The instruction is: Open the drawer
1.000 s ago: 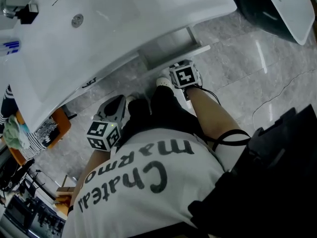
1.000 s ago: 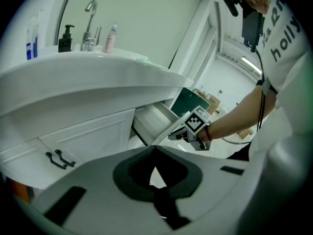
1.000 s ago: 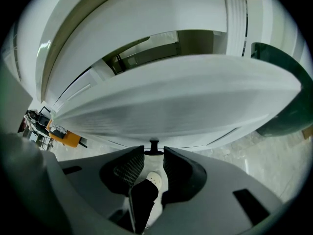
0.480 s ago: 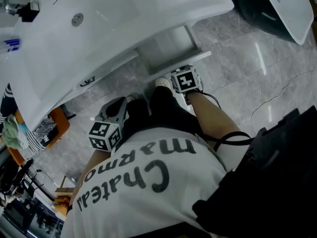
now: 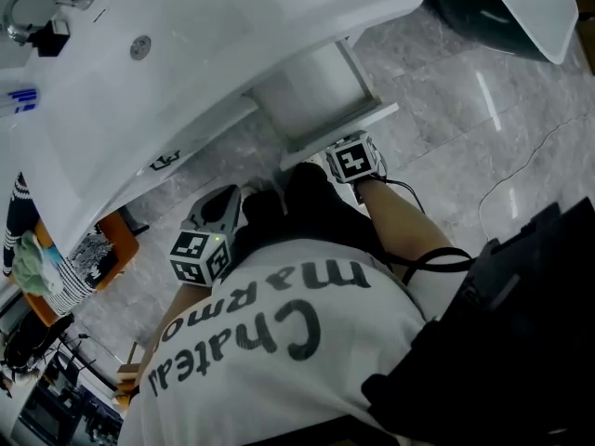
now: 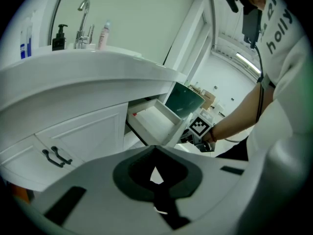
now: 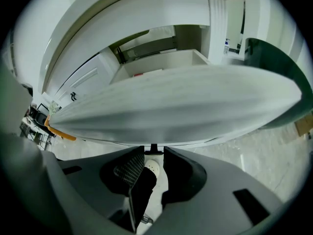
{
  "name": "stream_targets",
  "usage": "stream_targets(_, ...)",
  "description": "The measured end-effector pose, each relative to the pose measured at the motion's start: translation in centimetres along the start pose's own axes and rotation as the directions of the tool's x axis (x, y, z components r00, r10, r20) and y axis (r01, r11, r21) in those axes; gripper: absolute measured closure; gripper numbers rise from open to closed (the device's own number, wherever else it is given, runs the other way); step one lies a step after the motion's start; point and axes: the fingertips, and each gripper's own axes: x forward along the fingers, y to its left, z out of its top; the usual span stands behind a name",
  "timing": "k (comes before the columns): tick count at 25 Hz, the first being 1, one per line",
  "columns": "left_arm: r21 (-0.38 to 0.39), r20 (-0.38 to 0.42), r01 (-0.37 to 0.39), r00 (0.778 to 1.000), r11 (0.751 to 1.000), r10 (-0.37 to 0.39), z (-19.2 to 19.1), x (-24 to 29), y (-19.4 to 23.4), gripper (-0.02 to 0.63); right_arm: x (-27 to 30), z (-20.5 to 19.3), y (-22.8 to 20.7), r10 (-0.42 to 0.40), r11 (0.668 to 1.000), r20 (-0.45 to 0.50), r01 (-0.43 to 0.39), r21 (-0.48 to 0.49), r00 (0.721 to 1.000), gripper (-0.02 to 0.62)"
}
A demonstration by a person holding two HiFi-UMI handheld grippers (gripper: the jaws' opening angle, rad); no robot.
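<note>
**Drawer out from under the basin, right gripper at its handle**

Head view: a white basin fills the upper left, with a faucet at its far corner. Below the basin's rim the drawer stands pulled out over the grey marbled floor, its white inside open to the camera. The right gripper is at the near edge of the drawer, its marker cube facing up. The left gripper hangs well apart from the drawer, lower and to the left, beside the person's dark trouser leg and above a white printed shirt.

Left gripper view: the two jaws are pressed together with only a small sliver of light showing through, and nothing sits between them. Beyond them the drawer juts out of the white vanity, with the other gripper's cube at its front corner. To the left is a closed cabinet door with a dark curved pull, and a dark pump bottle stands on the basin top by the faucet.

Right gripper view: the pale drawer front spans almost the whole picture, blurred by closeness. A small dark handle sits under its lower edge, right between the jaws, which stand a narrow gap apart and seem to pinch it, though the contact itself is hard to make out. A white shoe shows through the gap below.
</note>
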Motion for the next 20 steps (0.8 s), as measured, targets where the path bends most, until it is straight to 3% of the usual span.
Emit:
stream_targets(10, 0.013, -0.011, 0.010, 1.000, 1.000, -0.009, 0.0, -0.3, 1.0, 0.603, 0.5, 0.4, 0.1, 0.005, 1.000, 0.040, -0.004, -0.020, 0.999, 0.465)
stream_targets(20, -0.005, -0.012, 0.003, 1.000, 1.000, -0.003, -0.7, -0.6, 1.5, 0.603, 0.2, -0.3, -0.2, -0.002, 1.000, 0.000, 0.002, -0.009, 1.000, 0.465)
